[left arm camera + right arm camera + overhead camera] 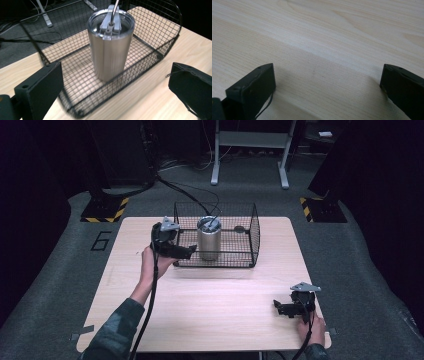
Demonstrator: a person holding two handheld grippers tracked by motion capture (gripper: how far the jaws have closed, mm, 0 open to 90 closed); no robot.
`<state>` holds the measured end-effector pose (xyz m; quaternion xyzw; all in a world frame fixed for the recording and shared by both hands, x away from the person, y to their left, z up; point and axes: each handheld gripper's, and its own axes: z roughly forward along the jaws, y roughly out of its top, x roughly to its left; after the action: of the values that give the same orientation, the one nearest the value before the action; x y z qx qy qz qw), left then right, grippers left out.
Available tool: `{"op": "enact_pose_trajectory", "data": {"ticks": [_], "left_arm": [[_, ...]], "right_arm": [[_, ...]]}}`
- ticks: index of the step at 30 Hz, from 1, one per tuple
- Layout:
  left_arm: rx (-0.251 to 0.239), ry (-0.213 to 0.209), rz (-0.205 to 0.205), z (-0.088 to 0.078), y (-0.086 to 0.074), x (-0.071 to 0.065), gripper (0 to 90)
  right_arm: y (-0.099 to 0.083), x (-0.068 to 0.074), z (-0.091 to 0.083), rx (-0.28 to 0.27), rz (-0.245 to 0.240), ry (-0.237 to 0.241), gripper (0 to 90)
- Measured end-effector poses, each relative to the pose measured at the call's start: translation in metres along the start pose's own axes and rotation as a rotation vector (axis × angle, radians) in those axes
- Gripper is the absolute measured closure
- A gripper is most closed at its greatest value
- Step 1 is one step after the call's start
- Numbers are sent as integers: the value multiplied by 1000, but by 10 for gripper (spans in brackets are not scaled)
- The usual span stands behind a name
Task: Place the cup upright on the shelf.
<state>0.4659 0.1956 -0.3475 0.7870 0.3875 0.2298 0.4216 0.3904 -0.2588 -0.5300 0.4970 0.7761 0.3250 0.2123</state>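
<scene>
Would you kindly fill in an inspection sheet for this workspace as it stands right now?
Surface: light wooden table, bare in front.
Job's things: steel tumbler with clear lid and straw, upright inside the black wire basket.
Clutter: nothing seen.
Grippers: left gripper open at the basket's near left edge, facing the tumbler; right gripper open, low over the table's near right corner.
Cables: one trails from each gripper; more lie on the floor beyond.
Surroundings: grey carpet, hazard-striped bases, a metal stand.

- A pale wooden desk (210, 305) is seen on grey carpet.
- A white metal frame (250, 140) is set beyond it.
- Two yellow-black striped bases (105, 210) are placed on the floor.
</scene>
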Motion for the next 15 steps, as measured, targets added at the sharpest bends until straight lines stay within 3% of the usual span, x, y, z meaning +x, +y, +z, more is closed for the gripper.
{"op": "enact_pose_trajectory", "data": {"ticks": [8,15], "left_arm": [[22,41,30,-46,-35,8,1],[70,107,31,-77,-80,22,1]], "right_arm": [[0,0,0,0,0,0,0],[0,0,0,1,4,-1,0]]}}
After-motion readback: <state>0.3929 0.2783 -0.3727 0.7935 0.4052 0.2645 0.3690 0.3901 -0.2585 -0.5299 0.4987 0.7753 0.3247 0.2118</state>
